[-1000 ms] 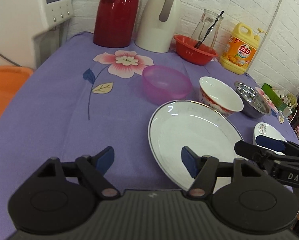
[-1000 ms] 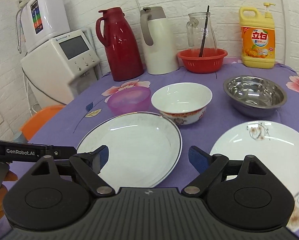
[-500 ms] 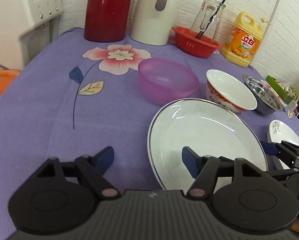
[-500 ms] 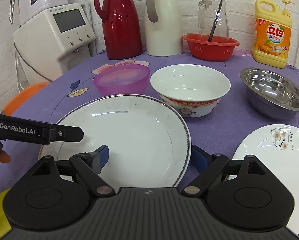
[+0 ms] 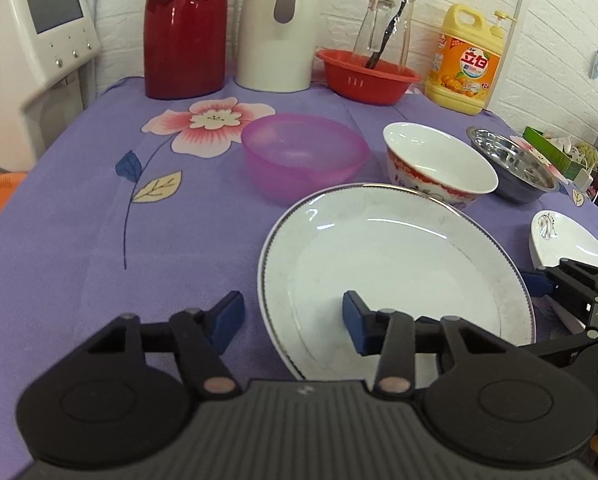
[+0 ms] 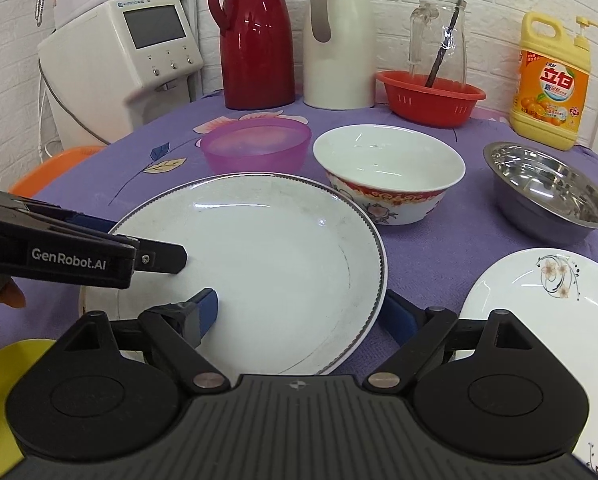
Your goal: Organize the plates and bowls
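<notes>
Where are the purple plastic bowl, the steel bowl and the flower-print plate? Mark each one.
purple plastic bowl (image 6: 255, 148): right wrist view, on its front wall.
steel bowl (image 6: 547, 184): right wrist view, on its inner base.
flower-print plate (image 6: 539, 312): right wrist view, on its bare white middle.

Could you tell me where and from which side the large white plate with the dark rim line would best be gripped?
Probably by its raised rim, from the near side. The large plate lies flat on the purple tablecloth, so only the thin upturned edge offers a pinch. The right hand-held gripper already straddles the near-right rim; the left hand-held gripper straddles the near-left.
</notes>
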`<state>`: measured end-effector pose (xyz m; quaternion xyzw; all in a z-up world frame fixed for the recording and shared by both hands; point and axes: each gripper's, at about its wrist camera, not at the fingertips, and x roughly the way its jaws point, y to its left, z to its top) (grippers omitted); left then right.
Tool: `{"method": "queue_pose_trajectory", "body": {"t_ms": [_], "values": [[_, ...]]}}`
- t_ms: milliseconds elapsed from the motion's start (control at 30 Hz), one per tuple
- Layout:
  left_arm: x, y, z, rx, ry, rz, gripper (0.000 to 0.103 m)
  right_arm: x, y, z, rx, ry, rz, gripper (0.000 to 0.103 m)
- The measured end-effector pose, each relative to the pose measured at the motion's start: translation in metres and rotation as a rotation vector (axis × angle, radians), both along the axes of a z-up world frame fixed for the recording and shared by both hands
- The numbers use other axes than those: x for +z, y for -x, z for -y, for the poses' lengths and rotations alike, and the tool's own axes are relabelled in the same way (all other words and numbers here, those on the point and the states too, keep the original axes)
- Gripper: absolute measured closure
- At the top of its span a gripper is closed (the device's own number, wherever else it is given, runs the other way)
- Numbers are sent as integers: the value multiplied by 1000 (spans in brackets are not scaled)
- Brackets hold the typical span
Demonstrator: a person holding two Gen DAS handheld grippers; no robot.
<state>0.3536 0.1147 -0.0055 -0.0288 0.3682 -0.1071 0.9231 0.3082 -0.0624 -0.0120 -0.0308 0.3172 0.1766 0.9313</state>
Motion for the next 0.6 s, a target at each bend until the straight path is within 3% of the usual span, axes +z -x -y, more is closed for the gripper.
{"method": "queue_pose_trajectory", "body": {"t_ms": [100,200,433,600], "values": [[2,2,13,18,-20,-2,64,1,0,0,-13,0,-3,0],[8,1,13,47,10,-28,66,6,3,-3,-26,4,-4,0],[46,17,10,75,-8,71,68,37,23,-9,-23,-33,89,0],[59,41,11,76,-20,98,68,44,39,-8,-19,-65,87,0]]}}
